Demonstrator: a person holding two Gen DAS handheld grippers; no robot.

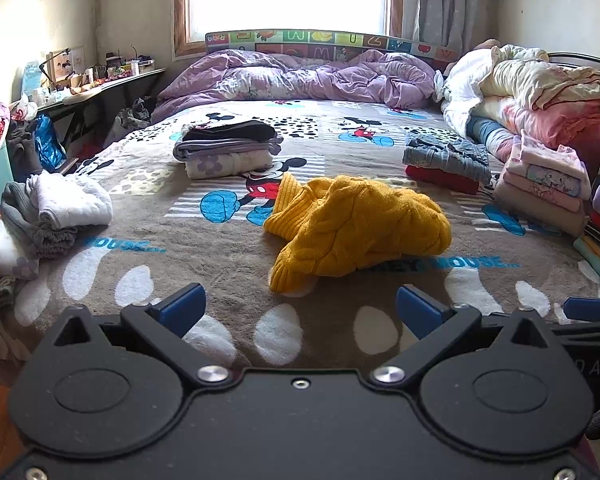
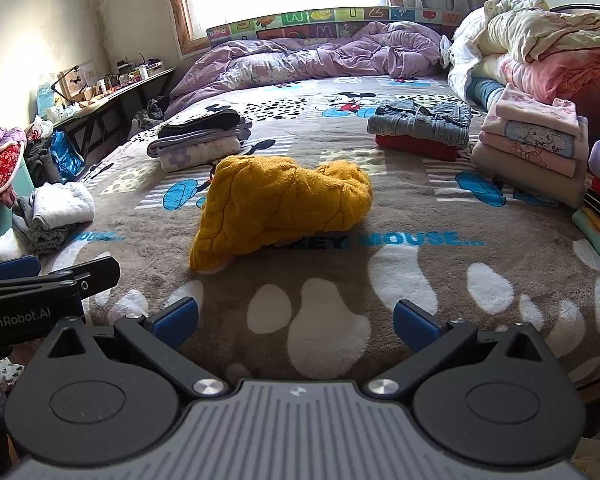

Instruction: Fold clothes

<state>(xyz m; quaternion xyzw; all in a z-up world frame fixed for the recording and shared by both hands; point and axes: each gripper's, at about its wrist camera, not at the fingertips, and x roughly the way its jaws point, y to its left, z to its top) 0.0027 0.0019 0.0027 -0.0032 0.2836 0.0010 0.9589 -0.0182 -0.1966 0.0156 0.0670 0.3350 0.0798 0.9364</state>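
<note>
A crumpled yellow knit sweater (image 1: pixel 356 228) (image 2: pixel 284 210) lies in a heap on the middle of the brown cartoon-print bed blanket (image 1: pixel 204 272) (image 2: pixel 440 272). My left gripper (image 1: pixel 300 308) hovers over the blanket's near edge, short of the sweater, open with nothing between its blue fingertips. My right gripper (image 2: pixel 296 320) is likewise open and empty, a little short of the sweater. The left gripper's body (image 2: pixel 32 292) shows at the left edge of the right wrist view; the right one's blue tip (image 1: pixel 588 308) shows at the right edge of the left wrist view.
Folded stacks lie around the sweater: dark and floral clothes (image 1: pixel 228 152), denim on red (image 1: pixel 448 164), pink garments (image 1: pixel 544 184), white and grey ones (image 1: pixel 56 208). A purple duvet (image 1: pixel 300 76) and piled bedding (image 1: pixel 540 84) fill the far side. A cluttered desk (image 1: pixel 96 84) stands left.
</note>
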